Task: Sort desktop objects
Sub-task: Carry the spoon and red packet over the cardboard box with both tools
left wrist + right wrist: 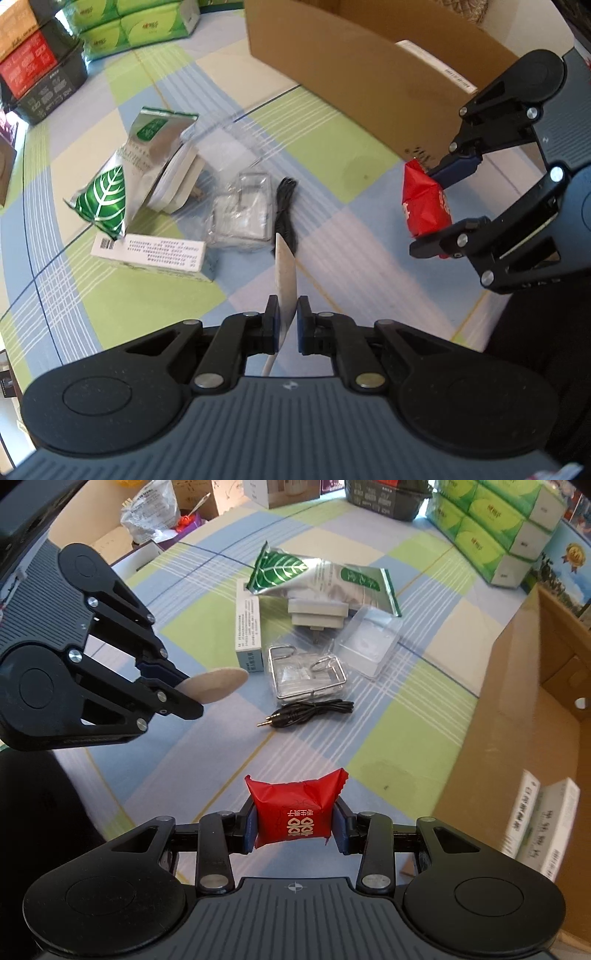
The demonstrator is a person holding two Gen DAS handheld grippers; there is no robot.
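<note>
Between my left gripper's [287, 314] clenched pads a thin pale disc [285, 266] stands edge-on, pinched near its rim so it stays off the checked cloth [332, 122]; off to the right my right gripper [430, 212] carries the red packet [424, 206] beside the cardboard box [369, 74], probably its destination. Along my right gripper's [295, 827] own fingers, the red packet [297, 812] is squeezed across its middle and lifted clear, while the left gripper [177, 690] shows the disc [216, 685] flat-faced. Unsorted things lie clustered mid-cloth: leaf pouch [295, 572], white adapter [317, 613], wire rack [306, 675], black cable [306, 710].
</note>
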